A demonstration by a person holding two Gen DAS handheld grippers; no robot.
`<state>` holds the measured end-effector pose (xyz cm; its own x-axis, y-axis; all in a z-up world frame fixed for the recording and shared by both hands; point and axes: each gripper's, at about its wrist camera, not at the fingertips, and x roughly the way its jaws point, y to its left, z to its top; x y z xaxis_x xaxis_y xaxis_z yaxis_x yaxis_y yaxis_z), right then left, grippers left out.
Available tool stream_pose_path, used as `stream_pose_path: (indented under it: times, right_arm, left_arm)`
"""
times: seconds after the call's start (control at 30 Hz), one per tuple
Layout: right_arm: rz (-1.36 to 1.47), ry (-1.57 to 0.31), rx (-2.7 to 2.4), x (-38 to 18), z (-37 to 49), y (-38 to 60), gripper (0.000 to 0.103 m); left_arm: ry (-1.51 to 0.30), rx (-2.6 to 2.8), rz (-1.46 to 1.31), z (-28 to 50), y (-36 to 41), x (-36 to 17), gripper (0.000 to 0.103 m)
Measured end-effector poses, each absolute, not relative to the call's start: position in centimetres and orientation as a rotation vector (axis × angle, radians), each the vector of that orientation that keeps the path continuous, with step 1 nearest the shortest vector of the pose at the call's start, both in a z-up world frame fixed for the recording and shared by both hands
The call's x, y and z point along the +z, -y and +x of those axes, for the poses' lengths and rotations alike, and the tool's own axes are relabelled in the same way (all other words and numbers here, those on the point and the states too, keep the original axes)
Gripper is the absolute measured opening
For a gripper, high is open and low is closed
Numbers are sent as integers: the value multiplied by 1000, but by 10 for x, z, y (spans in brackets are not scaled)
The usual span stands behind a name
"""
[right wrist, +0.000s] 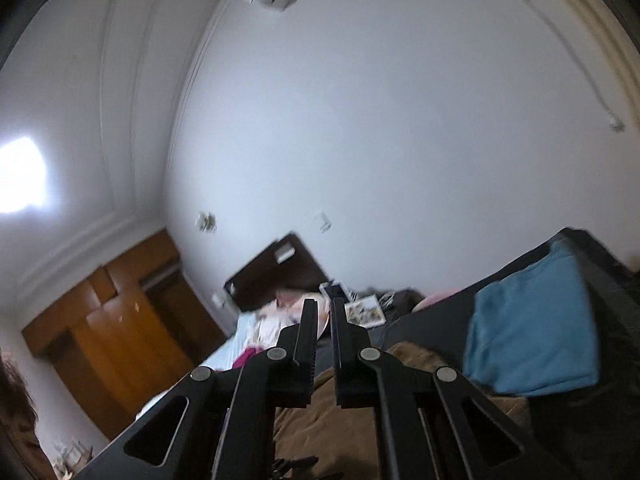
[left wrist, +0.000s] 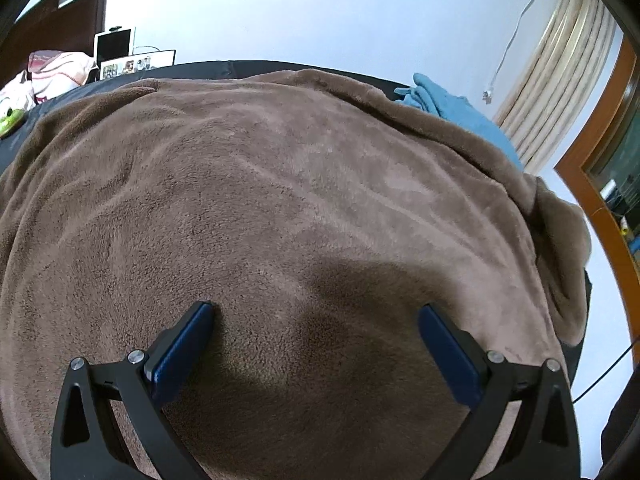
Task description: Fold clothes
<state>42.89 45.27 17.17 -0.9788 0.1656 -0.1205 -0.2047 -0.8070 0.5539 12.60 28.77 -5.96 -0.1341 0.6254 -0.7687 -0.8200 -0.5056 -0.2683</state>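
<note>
A large brown fleece garment [left wrist: 280, 180] lies spread nearly flat over a dark surface [left wrist: 240, 68], with soft creases and a rumpled right edge. My left gripper [left wrist: 316, 307] is open just above its near part, blue pads wide apart with nothing between them. My right gripper [right wrist: 324, 301] is raised and tilted toward the wall, its fingers almost together and nothing visible between the tips. Beneath it a part of the brown garment [right wrist: 328, 432] shows. A folded blue garment [left wrist: 452, 108] [right wrist: 532, 320] rests at the far right of the surface.
A bed with pink and white bedding [left wrist: 56, 68] and a dark headboard [right wrist: 276, 272] stands beyond the surface. A photo frame [left wrist: 136, 64] sits at the far edge. Curtains [left wrist: 560, 80] hang at the right; a wooden wardrobe [right wrist: 120, 340] is at the left.
</note>
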Motion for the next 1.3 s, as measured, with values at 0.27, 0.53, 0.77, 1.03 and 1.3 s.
stream_pose_path:
  times: [0.27,0.53,0.77,1.03,1.3]
  right_arm:
    - [-451,-824,2615,98,420,-449,91]
    - [-589,-1016,2274,-5,492,-489,91]
    - [-729,-1091,2248,-56,508,-493,91]
    - [-867,-855,2274,-63,454,-492,91]
    - [-945,-684,2337,-65,423,-474,59]
  left_arm:
    - [-271,1816,-1076,128,-286,-59,103]
    - [-336,1846,-1056,134,-292,-61,103]
    - [-367,1861,-1048,136,-293,-62,103]
    - [-365,1859,-1047,136,-293,-62,103]
    - [-359,1857,-1047,136,-293,-62,103]
